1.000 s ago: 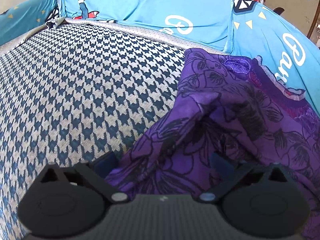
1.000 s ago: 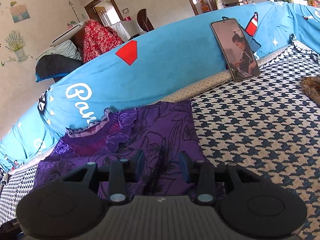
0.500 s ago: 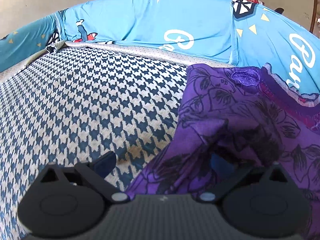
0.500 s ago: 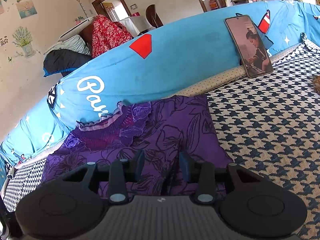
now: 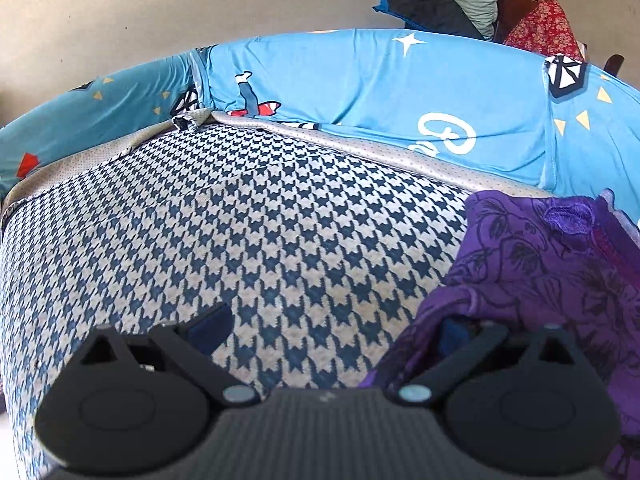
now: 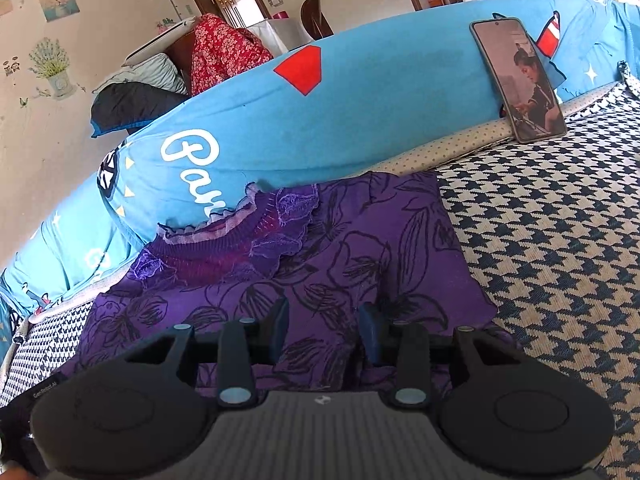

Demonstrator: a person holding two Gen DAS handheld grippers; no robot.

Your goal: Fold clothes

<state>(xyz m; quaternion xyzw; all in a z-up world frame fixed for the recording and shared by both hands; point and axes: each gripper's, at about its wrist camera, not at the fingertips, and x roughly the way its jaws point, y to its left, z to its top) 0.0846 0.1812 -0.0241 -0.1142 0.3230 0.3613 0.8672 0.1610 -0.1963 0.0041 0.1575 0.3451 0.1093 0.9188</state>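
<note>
Nearest in the right wrist view, the right tongs [image 6: 323, 330] hang low over the near part of the purple floral garment [image 6: 360, 248], jaws narrowed with a raised ridge of cloth between them; whether the pads pinch it I cannot tell, though the placement suggests a hem hold for the next fold. In the left wrist view the left tongs [image 5: 332, 330] stand wide: one finger is bare over the houndstooth sofa seat [image 5: 248, 240], the other is half buried under the garment's side edge, so nothing is clamped. That edge is probably draped there from a side fold.

The garment lies flat on the seat, its long axis running away from the tongs. Its frilled neckline [image 6: 224, 232] points at the blue sofa back [image 6: 360, 120]. A phone [image 6: 518, 80] leans there, well apart from the garment.
</note>
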